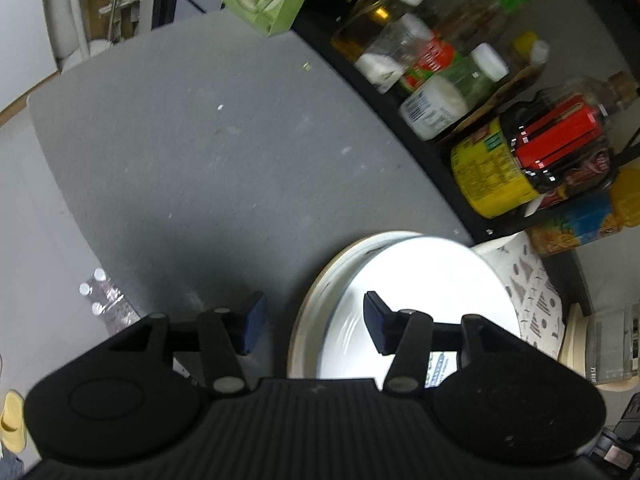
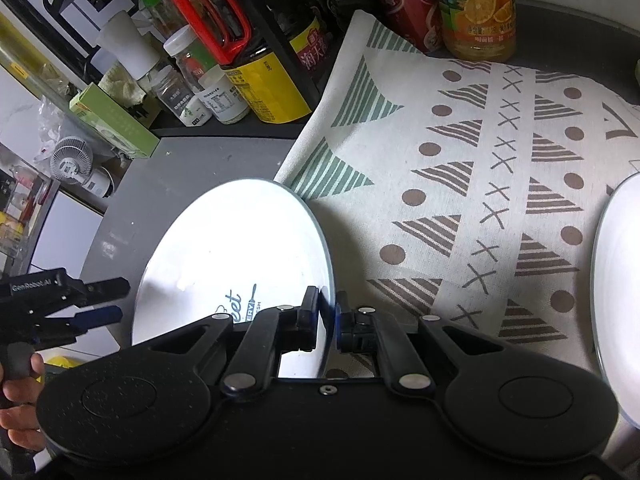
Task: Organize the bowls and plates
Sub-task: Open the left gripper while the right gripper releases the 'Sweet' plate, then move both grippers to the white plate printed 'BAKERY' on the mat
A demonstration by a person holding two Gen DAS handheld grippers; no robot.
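My right gripper (image 2: 328, 320) is shut on the rim of a white plate (image 2: 236, 256) with blue lettering and holds it tilted above the grey table and the edge of the patterned cloth (image 2: 480, 200). The same plate (image 1: 420, 300) shows in the left wrist view, above another white plate with a cream rim (image 1: 316, 292). My left gripper (image 1: 312, 324) is open and empty, its right finger over the plates; it also shows in the right wrist view (image 2: 104, 300). Another white dish (image 2: 616, 280) lies at the cloth's right edge.
A black rack (image 1: 400, 120) with bottles and jars (image 2: 248, 60) lines the back of the grey table (image 1: 200, 160). A green box (image 2: 116, 124) lies at the rack's end. A clear container (image 1: 612, 344) stands at right in the left wrist view.
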